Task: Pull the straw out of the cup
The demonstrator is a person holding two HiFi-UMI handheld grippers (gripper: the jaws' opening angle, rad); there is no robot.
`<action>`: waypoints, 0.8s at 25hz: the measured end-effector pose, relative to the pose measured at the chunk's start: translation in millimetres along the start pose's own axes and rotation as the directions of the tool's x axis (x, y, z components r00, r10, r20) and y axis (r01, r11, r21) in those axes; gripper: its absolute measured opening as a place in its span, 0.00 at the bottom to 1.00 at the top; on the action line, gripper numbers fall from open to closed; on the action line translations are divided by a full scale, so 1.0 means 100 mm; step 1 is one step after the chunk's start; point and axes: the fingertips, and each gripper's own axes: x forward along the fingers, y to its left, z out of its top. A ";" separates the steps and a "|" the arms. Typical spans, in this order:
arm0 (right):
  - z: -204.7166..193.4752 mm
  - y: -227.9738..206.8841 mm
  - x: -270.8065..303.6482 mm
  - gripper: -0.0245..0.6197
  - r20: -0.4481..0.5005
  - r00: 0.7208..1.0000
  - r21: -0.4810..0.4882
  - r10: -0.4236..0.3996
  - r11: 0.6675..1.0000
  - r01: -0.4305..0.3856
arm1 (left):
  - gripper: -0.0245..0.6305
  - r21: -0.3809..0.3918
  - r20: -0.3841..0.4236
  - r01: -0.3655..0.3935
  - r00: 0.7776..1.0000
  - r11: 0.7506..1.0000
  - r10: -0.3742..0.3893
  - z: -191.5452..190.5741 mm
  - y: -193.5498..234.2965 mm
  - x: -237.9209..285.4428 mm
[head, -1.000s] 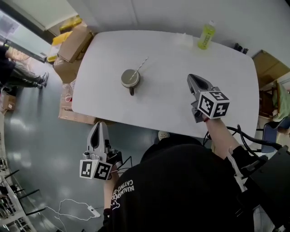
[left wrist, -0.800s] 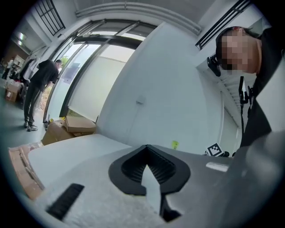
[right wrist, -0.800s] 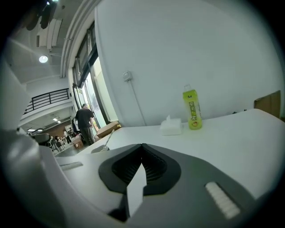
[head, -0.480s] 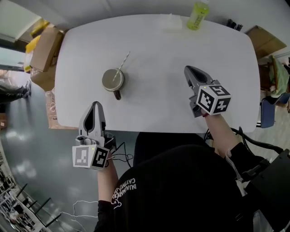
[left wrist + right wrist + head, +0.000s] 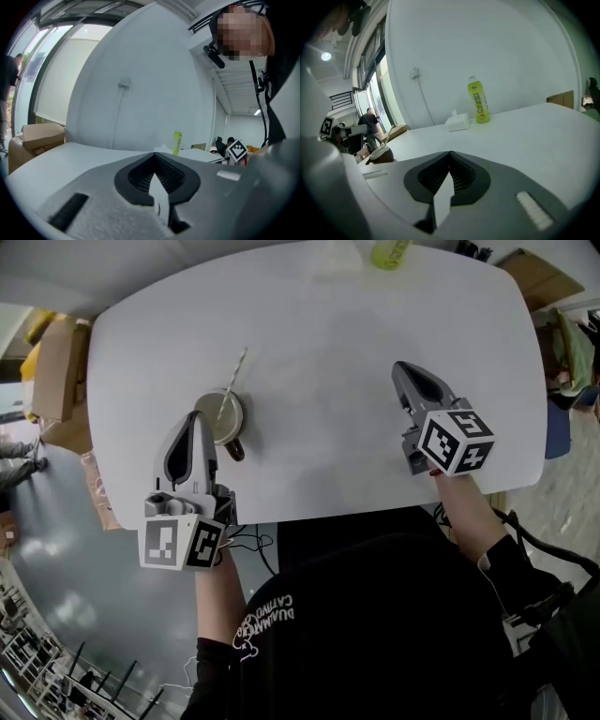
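A brown cup point(image 5: 228, 418) with a handle stands near the left front of the white table point(image 5: 328, 343). A pale striped straw point(image 5: 236, 376) leans out of it toward the far right. My left gripper point(image 5: 193, 420) is shut and empty, its tip just left of the cup and close against its side. The cup does not show in the left gripper view. My right gripper point(image 5: 411, 373) hovers over the table's right half, shut and empty, well apart from the cup. In the right gripper view the cup point(image 5: 379, 154) and straw point(image 5: 386, 140) sit at the far left.
A yellow-green bottle point(image 5: 388, 251) and a white tissue box point(image 5: 457, 123) stand at the table's far edge. Cardboard boxes point(image 5: 52, 371) lie on the floor left of the table. A person point(image 5: 370, 123) stands by the windows, far off.
My left gripper has come from beyond the table's front edge onto the table, up beside the cup. The right gripper has sunk slightly. The cup and straw have not moved.
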 end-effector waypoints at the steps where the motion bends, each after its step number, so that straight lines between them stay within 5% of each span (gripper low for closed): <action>1: 0.01 -0.03 0.00 0.05 0.003 1.000 0.001 -0.016 1.000 0.016 | 0.04 0.003 -0.009 0.021 1.000 1.000 -0.021 0.01 0.00 0.09; 9: 0.01 -0.30 0.07 0.05 0.035 0.991 0.054 -0.129 0.990 0.127 | 0.04 0.084 -0.147 0.174 0.976 0.981 -0.160 -0.05 -0.05 0.66; 12: -0.02 -0.38 0.08 0.05 0.040 0.986 0.082 -0.160 0.984 0.156 | 0.13 0.130 -0.211 0.226 0.958 0.965 -0.196 -0.09 -0.09 0.80; 20: -0.03 -0.52 0.01 0.05 0.053 0.979 0.098 -0.195 0.977 0.189 | 0.19 0.192 -0.326 0.267 0.925 0.944 -0.195 -0.19 -0.25 1.06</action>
